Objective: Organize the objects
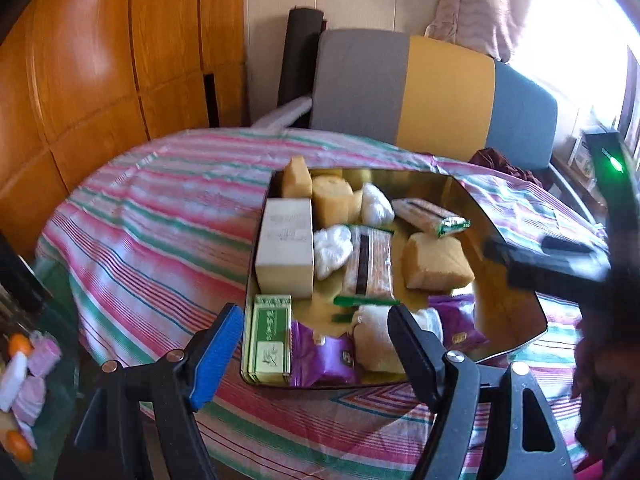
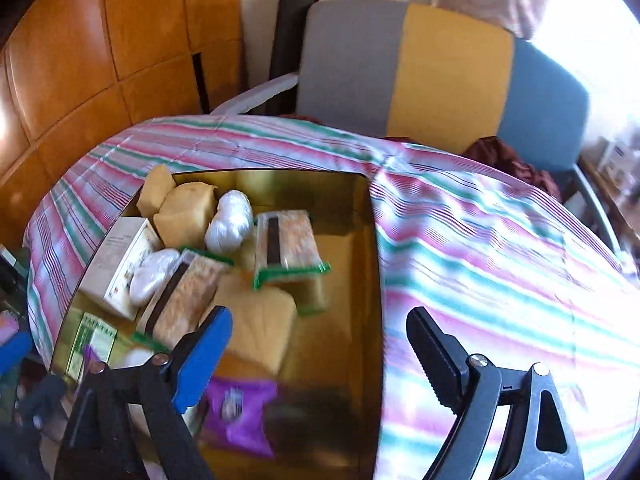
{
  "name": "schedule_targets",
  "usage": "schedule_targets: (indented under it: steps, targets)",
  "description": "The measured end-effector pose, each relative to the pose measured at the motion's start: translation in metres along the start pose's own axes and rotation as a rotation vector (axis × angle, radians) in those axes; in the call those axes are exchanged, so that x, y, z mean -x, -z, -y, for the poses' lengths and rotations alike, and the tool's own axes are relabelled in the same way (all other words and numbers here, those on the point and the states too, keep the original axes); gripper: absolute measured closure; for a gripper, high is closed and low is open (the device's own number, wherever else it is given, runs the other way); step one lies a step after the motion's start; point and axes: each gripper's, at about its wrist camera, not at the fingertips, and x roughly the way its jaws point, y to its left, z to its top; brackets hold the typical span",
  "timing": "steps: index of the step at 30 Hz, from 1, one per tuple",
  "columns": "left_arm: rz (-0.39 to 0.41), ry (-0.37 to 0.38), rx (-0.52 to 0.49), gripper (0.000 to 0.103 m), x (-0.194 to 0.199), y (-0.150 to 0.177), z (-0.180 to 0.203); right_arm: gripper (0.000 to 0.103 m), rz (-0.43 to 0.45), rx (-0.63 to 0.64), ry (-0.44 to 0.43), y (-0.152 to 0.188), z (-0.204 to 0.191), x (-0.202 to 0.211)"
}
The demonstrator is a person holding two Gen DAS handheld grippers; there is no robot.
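Note:
A gold metal tray [image 1: 516,304] sits on the striped tablecloth and holds several snacks: a white box [image 1: 286,246], yellow cake pieces [image 1: 434,262], white wrapped balls [image 1: 332,248], cracker packs [image 1: 368,266], a green box [image 1: 270,338] and purple packets [image 1: 324,358]. My left gripper [image 1: 312,348] is open and empty over the tray's near edge. My right gripper [image 2: 316,348] is open and empty above the tray's near right part [image 2: 360,320], over a cake piece [image 2: 256,328] and a purple packet [image 2: 240,412]. The right gripper body also shows at the right of the left wrist view [image 1: 560,264].
The round table has a pink, green and white striped cloth [image 2: 500,260]. A grey, yellow and blue chair back [image 1: 432,92] stands behind it. Wooden panels [image 1: 100,60] fill the left. More wrapped snacks [image 1: 24,380] lie at the far left, off the table.

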Motion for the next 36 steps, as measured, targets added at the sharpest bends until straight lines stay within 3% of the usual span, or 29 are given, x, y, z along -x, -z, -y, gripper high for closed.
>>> schedule_targets:
  steps: [4,7,11,17,36]
  targets:
    - [0.052,0.000,0.005,0.027,0.016,-0.003,0.007,0.008,0.044,-0.038,0.044,0.026,0.005,0.028]
    - [0.067,-0.051,0.012,0.023,0.025,-0.004,0.014,0.007,0.069,-0.064,0.061,0.044,0.007,0.041]
    - [0.081,-0.066,0.015,0.023,0.031,-0.001,0.015,0.005,0.088,-0.083,0.064,0.059,0.007,0.049]
    - [0.048,-0.077,0.018,0.023,0.028,0.005,0.014,0.005,0.100,-0.096,0.047,0.063,0.004,0.053]
    - [0.076,-0.018,0.025,0.024,0.033,0.011,0.013,0.005,0.116,-0.044,0.052,0.058,-0.018,0.060]
